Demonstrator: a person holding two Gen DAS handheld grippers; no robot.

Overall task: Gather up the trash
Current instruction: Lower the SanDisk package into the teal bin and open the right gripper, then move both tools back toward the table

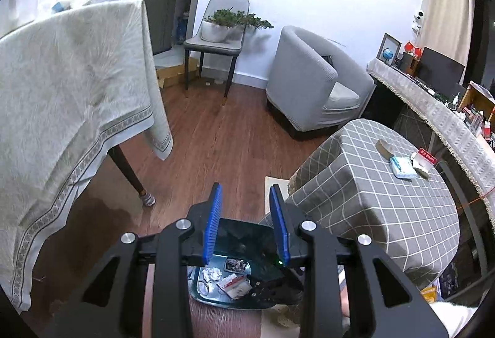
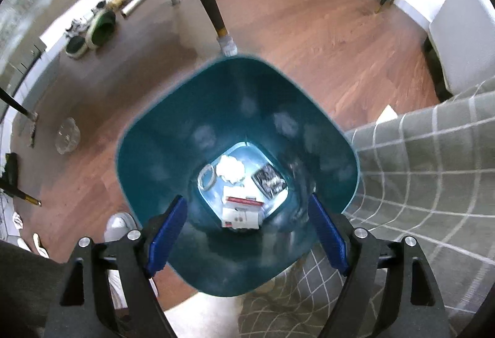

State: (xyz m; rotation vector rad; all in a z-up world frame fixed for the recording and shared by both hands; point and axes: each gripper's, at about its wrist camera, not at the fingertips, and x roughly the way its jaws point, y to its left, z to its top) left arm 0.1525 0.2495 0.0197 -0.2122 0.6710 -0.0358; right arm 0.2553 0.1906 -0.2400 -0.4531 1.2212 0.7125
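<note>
Lying in the teal bin (image 2: 148,158), trash (image 2: 239,208) below right gripper (image 2: 247,232) fingers spread wide, left gripper (image 1: 246,222) clenched, empty.

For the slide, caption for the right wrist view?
Open right gripper poised over the teal trash bin, with crumpled paper and a white-and-red package lying at the bottom.

The bin (image 2: 173,127) stands on the floor (image 2: 309,37), the worktop (image 2: 433,171) at its 3 o'clock, a table leg (image 2: 213,3) at 12. In it: tissue (image 2: 230,169), wrapper (image 2: 269,180) and carton (image 2: 239,211).
</note>
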